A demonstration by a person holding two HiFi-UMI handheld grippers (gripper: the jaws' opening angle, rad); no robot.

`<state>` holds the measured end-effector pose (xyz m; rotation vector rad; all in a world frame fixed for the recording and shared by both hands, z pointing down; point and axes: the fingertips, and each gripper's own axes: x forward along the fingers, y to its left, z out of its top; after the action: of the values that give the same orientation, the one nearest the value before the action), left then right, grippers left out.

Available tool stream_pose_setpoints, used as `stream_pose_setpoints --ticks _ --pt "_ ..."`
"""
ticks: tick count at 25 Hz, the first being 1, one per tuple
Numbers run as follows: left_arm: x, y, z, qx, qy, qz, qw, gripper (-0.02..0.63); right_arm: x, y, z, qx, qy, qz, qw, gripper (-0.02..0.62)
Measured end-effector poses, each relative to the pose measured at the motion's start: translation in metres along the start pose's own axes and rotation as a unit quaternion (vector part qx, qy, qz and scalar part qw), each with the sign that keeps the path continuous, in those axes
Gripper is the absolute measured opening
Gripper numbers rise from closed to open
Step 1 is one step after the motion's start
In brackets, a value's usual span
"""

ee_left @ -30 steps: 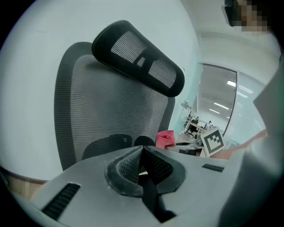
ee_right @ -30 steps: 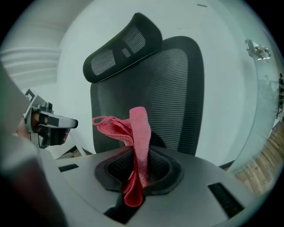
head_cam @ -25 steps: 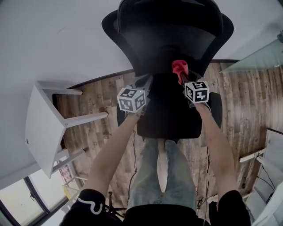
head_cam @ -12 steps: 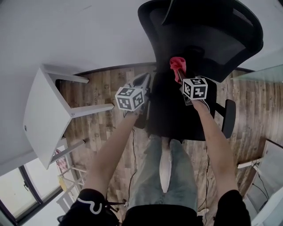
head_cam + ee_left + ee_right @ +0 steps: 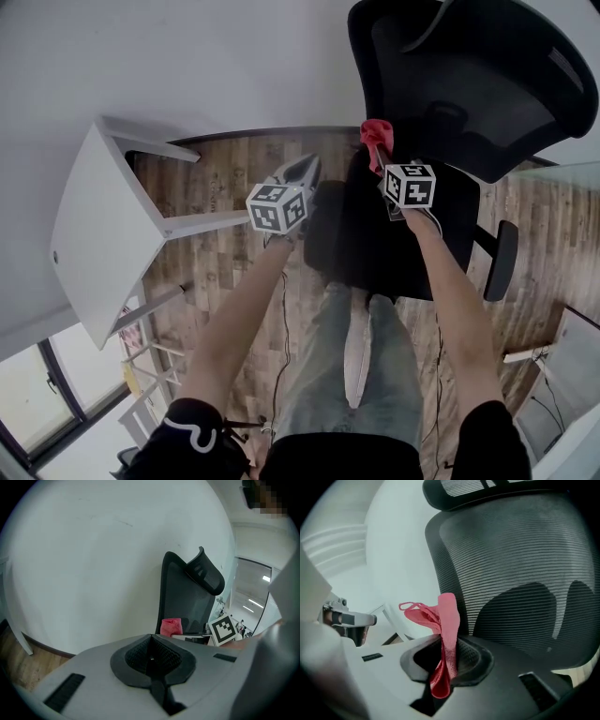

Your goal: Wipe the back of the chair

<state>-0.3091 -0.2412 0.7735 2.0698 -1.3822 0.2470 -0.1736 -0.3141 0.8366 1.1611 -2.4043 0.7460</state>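
A black mesh office chair (image 5: 469, 84) stands at the top right of the head view, its backrest (image 5: 520, 573) filling the right gripper view. My right gripper (image 5: 380, 155) is shut on a red cloth (image 5: 443, 634), which sticks up from the jaws just short of the backrest. The cloth (image 5: 377, 139) shows against the chair in the head view. My left gripper (image 5: 302, 173) is shut with nothing in it, held left of the chair over the wooden floor. In the left gripper view the chair (image 5: 187, 597) and the cloth (image 5: 171, 626) appear ahead.
A white table (image 5: 103, 234) stands at the left near the white wall (image 5: 187, 66). The chair's armrest (image 5: 502, 258) juts out at the right. The person's legs (image 5: 352, 366) stand on the wooden floor below the grippers.
The chair has shifted to the right in the head view and turned, showing its backrest at more of an angle. Both grippers stay at about the same place, the cloth still held.
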Motion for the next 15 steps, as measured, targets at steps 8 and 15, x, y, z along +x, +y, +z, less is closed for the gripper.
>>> stream_pose_setpoints --ticks 8,15 --pt "0.004 0.006 -0.004 -0.001 0.007 0.005 1.0 0.025 0.014 0.002 -0.006 -0.01 0.025 -0.006 1.0 0.069" --pt "0.01 -0.007 -0.004 0.01 0.01 0.001 0.9999 0.025 0.015 0.001 -0.006 -0.023 0.03 -0.001 0.999 0.069"
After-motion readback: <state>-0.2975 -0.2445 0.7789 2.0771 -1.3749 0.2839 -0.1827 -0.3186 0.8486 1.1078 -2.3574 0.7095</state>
